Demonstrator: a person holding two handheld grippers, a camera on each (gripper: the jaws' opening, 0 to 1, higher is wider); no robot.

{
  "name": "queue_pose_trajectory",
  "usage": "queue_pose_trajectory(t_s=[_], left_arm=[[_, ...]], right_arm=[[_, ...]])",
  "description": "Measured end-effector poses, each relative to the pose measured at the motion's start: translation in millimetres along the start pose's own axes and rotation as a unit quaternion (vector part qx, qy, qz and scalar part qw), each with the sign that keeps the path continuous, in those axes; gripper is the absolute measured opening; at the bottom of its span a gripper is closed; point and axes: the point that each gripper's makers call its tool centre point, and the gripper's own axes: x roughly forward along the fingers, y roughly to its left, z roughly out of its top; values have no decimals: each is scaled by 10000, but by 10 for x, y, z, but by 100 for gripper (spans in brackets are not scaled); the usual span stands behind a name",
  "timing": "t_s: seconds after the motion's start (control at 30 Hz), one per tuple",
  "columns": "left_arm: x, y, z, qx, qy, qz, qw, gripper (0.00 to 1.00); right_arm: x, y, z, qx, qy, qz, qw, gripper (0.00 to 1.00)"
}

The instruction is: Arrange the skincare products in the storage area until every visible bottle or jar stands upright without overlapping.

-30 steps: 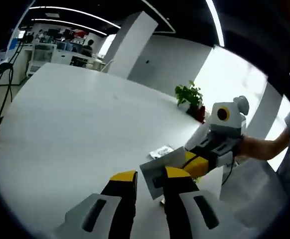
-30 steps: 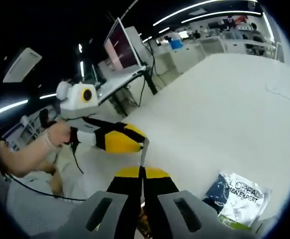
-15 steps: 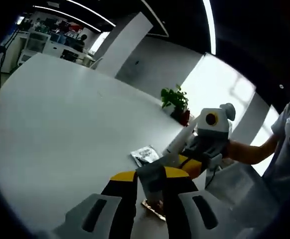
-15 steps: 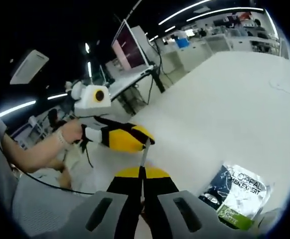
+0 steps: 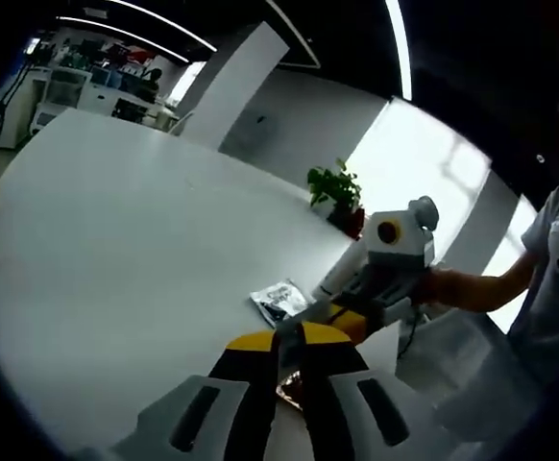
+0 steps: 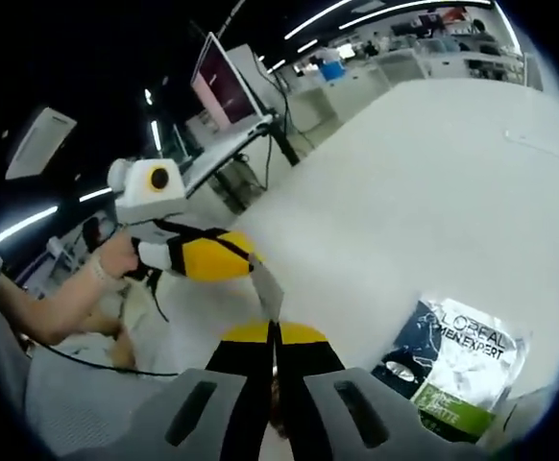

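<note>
Since a second ago, the thin grey flat sachet [image 6: 268,292] has been turned edge-on in the left gripper view. It is pinched by both the left gripper [image 5: 281,348] and the right gripper [image 6: 271,335], fingers nearly closed, above the white surface [image 5: 116,250]. It seems light, bendy and slippery, best held by its edges. A dark blue and green sachet [image 6: 457,370] lies flat nearby.

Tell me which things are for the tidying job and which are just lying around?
For the job: thin silver packet, pinched by left gripper and right gripper; L'Oreal sachet on the white table.
Lying around: potted plant; monitor.
</note>
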Motion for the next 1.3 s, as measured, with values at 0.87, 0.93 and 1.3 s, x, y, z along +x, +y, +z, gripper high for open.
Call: queue_pose_trajectory(t_s=[0.87,0.93,1.3], left_arm=[[227,424,-191,717,669,1257,9872,0],[252,440,-188,870,706,1288,9853,0],[286,586,-255,1122,968,1501,9775,0]], right_arm=[[279,-332,-162,-751,550,-644,9936,1],[281,-347,-157,-873,545,-706,9922,1],[179,-495,-105,-1502,488,-1130,9810,9]])
